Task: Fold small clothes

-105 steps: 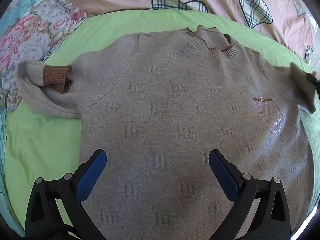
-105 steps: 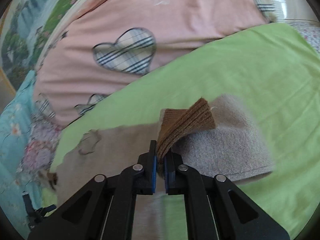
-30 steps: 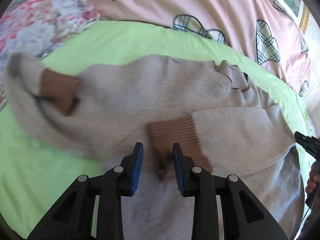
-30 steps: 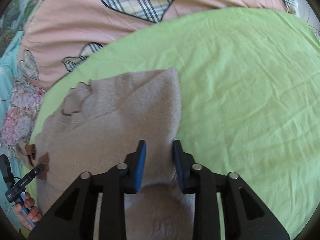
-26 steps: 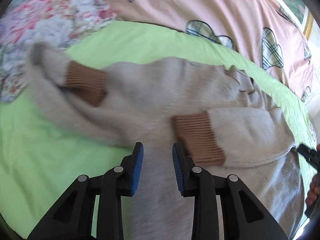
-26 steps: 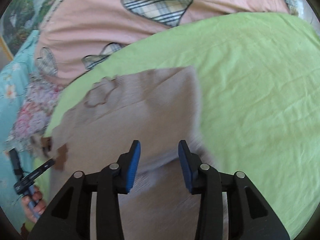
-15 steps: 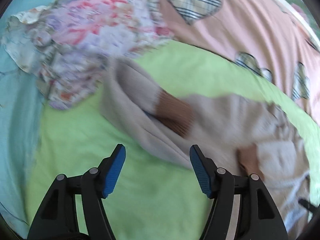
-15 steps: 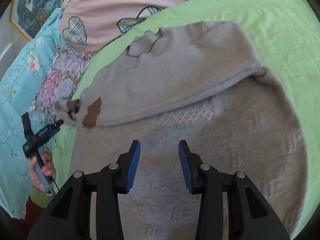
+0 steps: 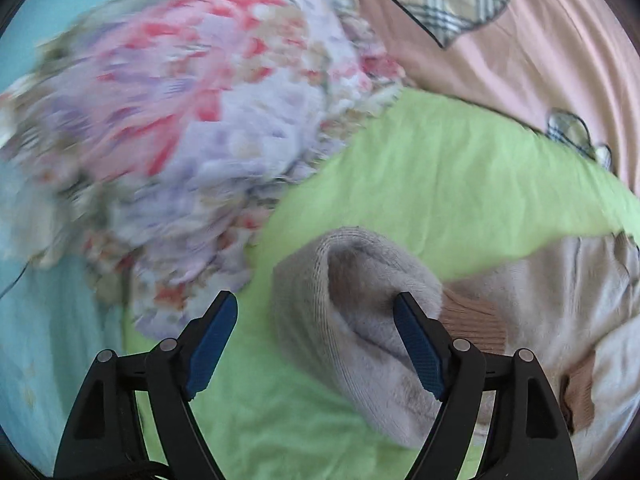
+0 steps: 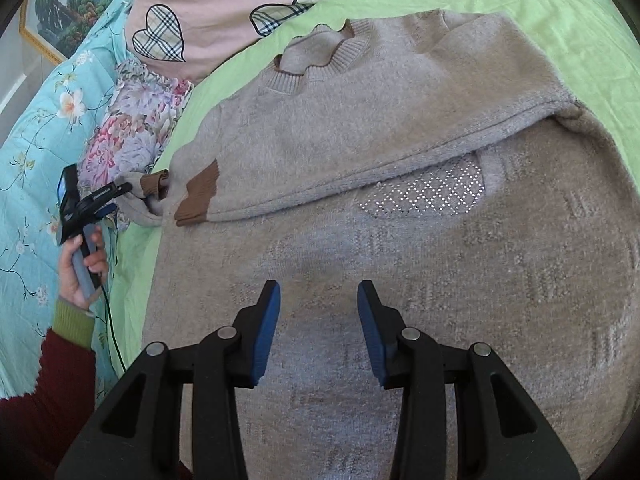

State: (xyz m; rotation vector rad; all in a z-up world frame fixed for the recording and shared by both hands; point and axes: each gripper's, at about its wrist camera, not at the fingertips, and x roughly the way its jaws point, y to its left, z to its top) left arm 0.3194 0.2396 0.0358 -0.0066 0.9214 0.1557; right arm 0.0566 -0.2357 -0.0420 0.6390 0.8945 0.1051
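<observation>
A beige knit sweater (image 10: 400,220) with brown cuffs lies flat on a green sheet (image 10: 580,32). One sleeve (image 10: 360,184) is folded across the chest, its brown cuff (image 10: 198,196) near the sweater's left edge. The other sleeve (image 9: 360,320) is bunched at the left, its cuff (image 9: 472,320) tucked back. My left gripper (image 9: 316,320) is open, its jaws on either side of that bunched sleeve end. It also shows in the right wrist view (image 10: 100,200), held in a hand. My right gripper (image 10: 318,320) is open and empty above the sweater's lower body.
A floral cloth (image 9: 180,140) lies heaped left of the sweater, also in the right wrist view (image 10: 132,128). A pink quilt with plaid hearts (image 10: 208,4) lies behind the green sheet. A turquoise flowered sheet (image 10: 32,160) covers the left side.
The right gripper let go of the sleeve after laying it across the chest and pulled back over the body. The left gripper opened and swung left to the bunched sleeve.
</observation>
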